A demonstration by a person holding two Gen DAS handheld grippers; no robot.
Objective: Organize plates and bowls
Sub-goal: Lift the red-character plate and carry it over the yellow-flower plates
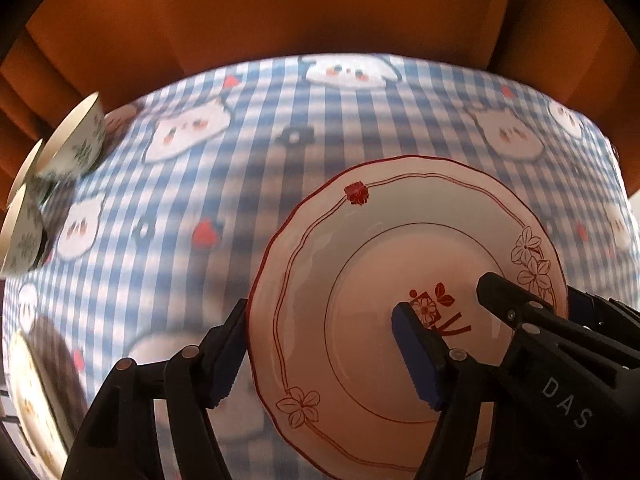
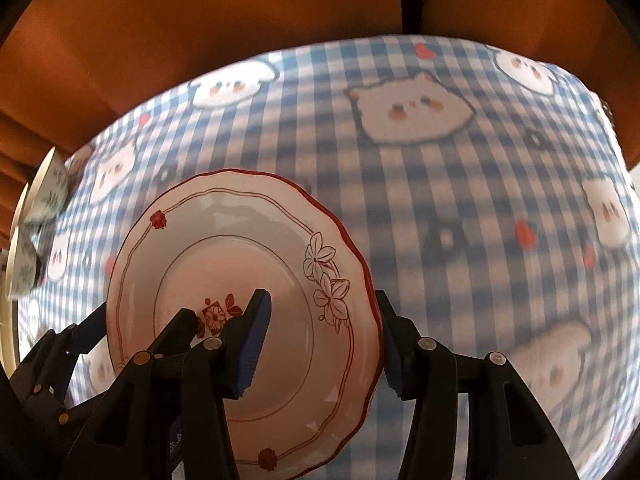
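A white plate [image 1: 360, 264] with a red scalloped rim and flower drawings hangs tilted above the checked tablecloth [image 1: 240, 184], sharp against the blurred cloth. My left gripper [image 1: 320, 308] is shut on its left rim, one blue pad outside the edge and one on the plate's face. My right gripper [image 2: 320, 300] is shut on the plate [image 2: 224, 232] at the opposite rim in the same way. A finger of the right gripper [image 1: 504, 300] shows over the plate in the left wrist view. White bowls with green sprigs [image 1: 76, 140] stand at the table's far left.
The blue-and-white cloth [image 2: 440, 208] with cat faces covers the whole table. The bowls [image 2: 52, 188] sit together at its left edge. A patterned cream dish [image 1: 28, 400] lies at the near left. An orange-brown curtain [image 1: 280, 12] hangs behind the table.
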